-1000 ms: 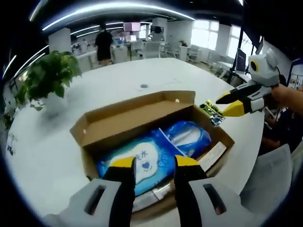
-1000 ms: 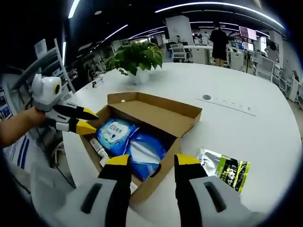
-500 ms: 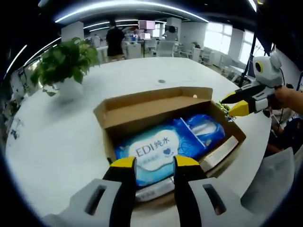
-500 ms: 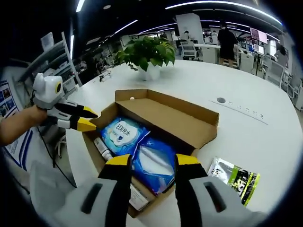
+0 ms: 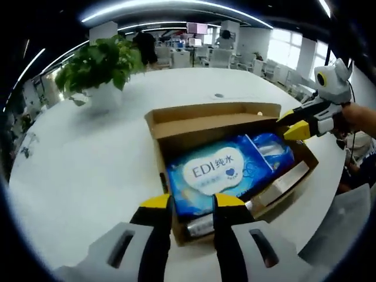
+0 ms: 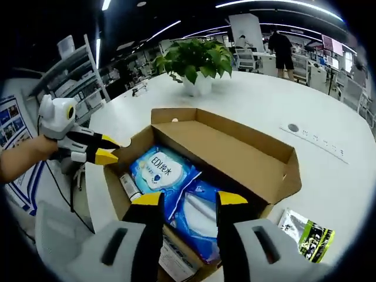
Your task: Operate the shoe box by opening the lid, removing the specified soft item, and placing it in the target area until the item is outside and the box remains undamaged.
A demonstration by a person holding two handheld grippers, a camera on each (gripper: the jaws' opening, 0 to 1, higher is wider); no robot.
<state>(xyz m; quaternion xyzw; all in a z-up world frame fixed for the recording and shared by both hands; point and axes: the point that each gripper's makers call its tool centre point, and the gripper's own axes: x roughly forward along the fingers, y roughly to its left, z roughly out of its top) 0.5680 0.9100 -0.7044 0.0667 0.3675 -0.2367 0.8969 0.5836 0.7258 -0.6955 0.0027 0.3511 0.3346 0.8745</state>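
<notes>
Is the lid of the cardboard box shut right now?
No, the box lies open with its lid folded back, and the blue wipes pack inside is plain to see.

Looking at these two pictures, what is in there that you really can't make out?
- Box bottom, both views: covered by the wipes pack and blue pack.
- Tube label, right gripper view: too small to read.
- Green packet, right gripper view: partly hidden behind the box wall.
- Flat item along the box edge, left gripper view: blurred, kind unclear.
- Far desks and person: too small.
</notes>
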